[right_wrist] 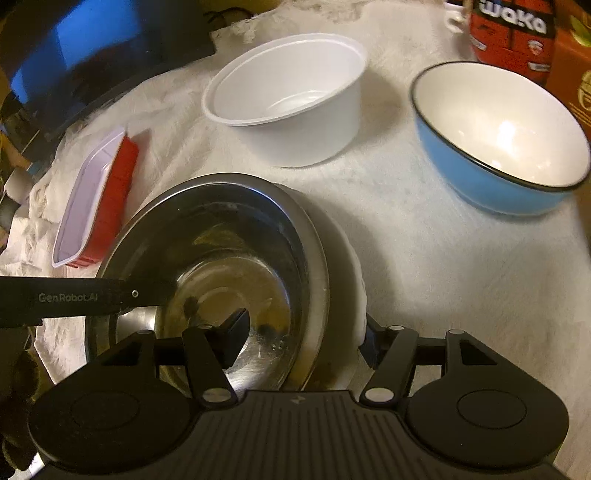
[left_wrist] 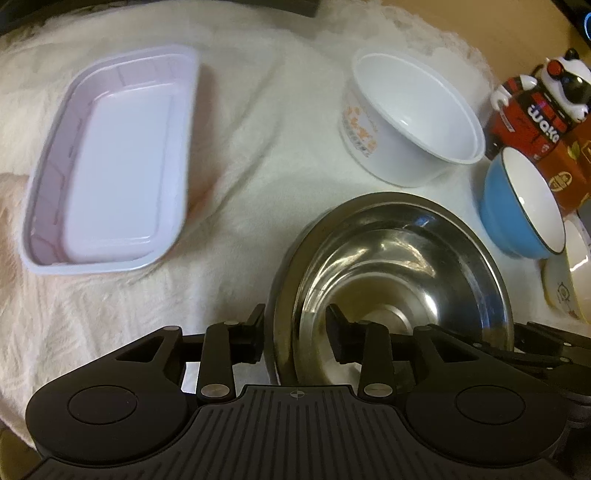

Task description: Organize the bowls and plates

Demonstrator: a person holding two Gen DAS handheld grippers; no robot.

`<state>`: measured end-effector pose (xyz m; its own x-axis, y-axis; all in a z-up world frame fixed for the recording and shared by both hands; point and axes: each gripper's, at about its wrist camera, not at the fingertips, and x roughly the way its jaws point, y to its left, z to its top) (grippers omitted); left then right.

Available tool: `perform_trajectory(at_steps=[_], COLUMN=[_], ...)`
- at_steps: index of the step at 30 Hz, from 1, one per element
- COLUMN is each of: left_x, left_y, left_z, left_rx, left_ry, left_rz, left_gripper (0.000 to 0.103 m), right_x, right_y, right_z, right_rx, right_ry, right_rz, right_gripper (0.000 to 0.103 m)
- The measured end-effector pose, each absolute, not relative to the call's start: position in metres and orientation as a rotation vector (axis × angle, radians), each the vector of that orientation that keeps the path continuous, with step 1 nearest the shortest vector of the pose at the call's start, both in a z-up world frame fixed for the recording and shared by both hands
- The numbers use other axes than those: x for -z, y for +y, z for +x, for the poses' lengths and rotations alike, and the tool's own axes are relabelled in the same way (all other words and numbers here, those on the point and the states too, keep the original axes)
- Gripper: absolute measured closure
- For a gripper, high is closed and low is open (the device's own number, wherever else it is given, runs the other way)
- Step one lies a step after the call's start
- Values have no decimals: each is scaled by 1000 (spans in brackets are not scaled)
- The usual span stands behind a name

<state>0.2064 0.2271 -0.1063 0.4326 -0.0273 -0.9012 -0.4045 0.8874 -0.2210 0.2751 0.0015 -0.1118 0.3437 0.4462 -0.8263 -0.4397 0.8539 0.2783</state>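
Note:
A steel bowl (left_wrist: 399,280) sits nested in a darker-rimmed one on a white cloth, with a white dish under them whose edge (right_wrist: 354,266) shows on the right. My left gripper (left_wrist: 297,332) is open and straddles the stack's left rim, one finger outside and one inside, with gaps on both sides. My right gripper (right_wrist: 304,339) straddles the right rim of the steel bowl (right_wrist: 221,258). Its inner finger (right_wrist: 236,336) hangs free of the wall, so it is open. The left gripper's black finger (right_wrist: 74,299) reaches in from the left.
A white plastic bowl (left_wrist: 413,114) (right_wrist: 291,96) and a blue bowl (left_wrist: 524,206) (right_wrist: 498,136) stand beyond the stack. A rectangular tray (left_wrist: 110,166) (right_wrist: 96,199), white inside and red outside, lies left. A red can (right_wrist: 513,33), a cat figurine (left_wrist: 561,81), boxes and pale bowls (left_wrist: 569,273) crowd the right.

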Motion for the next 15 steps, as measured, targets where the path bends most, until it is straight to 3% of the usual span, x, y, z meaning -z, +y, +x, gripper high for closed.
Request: perform_trajectory(at_steps=[10, 15], left_x=[110, 85], left_y=[211, 212], left_z=[228, 217], left_rx=[-215, -249], left_ry=[1101, 1028], left_rz=[-386, -378], left_gripper=[65, 68], right_x=[112, 90], right_y=[-10, -29], right_z=[269, 256], right_rx=[-543, -518], right_ry=[1052, 929], right_rz=[8, -25], right_gripper=[40, 41])
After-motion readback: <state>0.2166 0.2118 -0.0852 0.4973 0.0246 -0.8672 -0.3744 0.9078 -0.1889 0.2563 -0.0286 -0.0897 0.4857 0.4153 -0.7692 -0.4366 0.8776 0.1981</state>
